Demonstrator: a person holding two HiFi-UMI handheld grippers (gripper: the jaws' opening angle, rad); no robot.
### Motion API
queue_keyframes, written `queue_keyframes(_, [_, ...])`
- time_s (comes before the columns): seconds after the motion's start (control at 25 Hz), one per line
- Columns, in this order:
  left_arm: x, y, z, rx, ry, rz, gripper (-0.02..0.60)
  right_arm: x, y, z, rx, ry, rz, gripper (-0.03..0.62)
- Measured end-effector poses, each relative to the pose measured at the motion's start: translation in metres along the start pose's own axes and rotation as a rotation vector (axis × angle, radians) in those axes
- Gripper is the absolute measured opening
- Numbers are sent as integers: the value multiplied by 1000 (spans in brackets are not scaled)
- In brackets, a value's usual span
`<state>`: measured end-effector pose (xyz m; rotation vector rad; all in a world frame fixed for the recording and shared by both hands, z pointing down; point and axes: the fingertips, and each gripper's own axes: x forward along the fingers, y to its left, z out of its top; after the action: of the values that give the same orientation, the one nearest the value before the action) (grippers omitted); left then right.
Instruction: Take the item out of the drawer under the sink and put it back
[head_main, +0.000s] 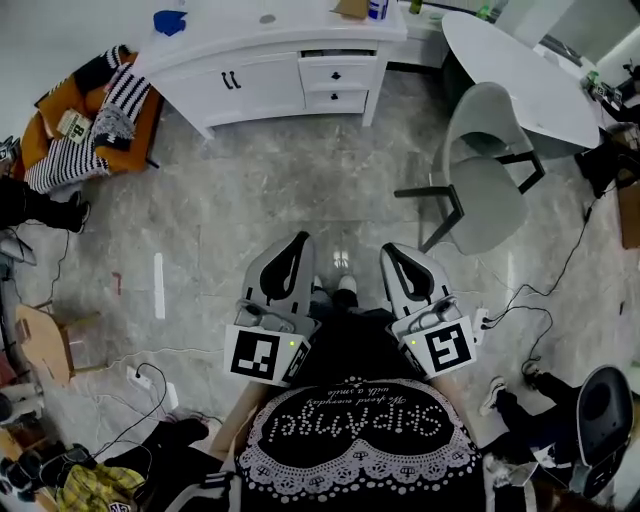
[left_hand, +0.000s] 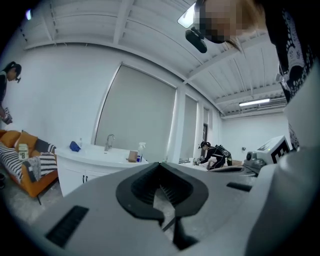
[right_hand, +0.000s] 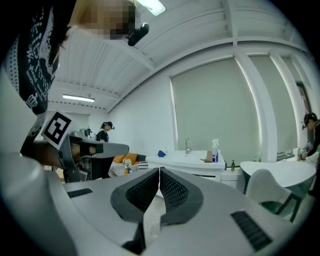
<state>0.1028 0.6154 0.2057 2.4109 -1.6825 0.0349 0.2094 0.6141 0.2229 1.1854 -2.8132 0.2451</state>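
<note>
So right now you're standing back on the grey marble floor (head_main: 250, 190) with both tools held at your waist, side by side and pointing roughly level toward 12 o'clock. Your left gripper (head_main: 298, 240) is closed: in its own view (left_hand: 160, 164) the black ribbed pads meet at the tips with only floor showing behind them. Same deal with your right gripper (head_main: 390, 248), whose pads are pressed together at the tips in its own view (right_hand: 159, 170). The long white sink cabinet (head_main: 260, 95) sits well apart from you, somewhere between 11 and 12 o'clock, with a chrome faucet (left_hand: 108, 141) and a clear spray bottle (right_hand: 215, 150) on top. Its two small drawers (head_main: 336, 75) with black knobs are stacked at the cabinet's right end, and both fronts look pushed in, so I can't see the item itself in any view. A pale grey shell chair (head_main: 480, 190) stands at about 2 o'clock, next to a round white table (head_main: 520, 70). An orange sofa (head_main: 145, 125) with a black-and-white striped blanket (head_main: 120, 100) is over at 10 o'clock.
</note>
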Motion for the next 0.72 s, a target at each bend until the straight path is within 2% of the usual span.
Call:
queue_keyframes(0.12, [0,-2,-5,-12,0,17,5,-8,-2,6,22,-64,35,20])
queue_keyframes(0.24, [2,-3,-9,-21,14,22,5,-9,4,11,-83,-77,78,20])
queue_keyframes(0.32, [6,-2,-9,-19,26,19,5,-8,4,16,-102,-85,79,20])
queue_keyframes(0.52, [22,12,-10,-47,52,24,5,8,-14,5,-2,-18,65,20])
queue_keyframes(0.72, [54,51,-6,-58,77,19,5,49,-36,-4,64,42,14,20])
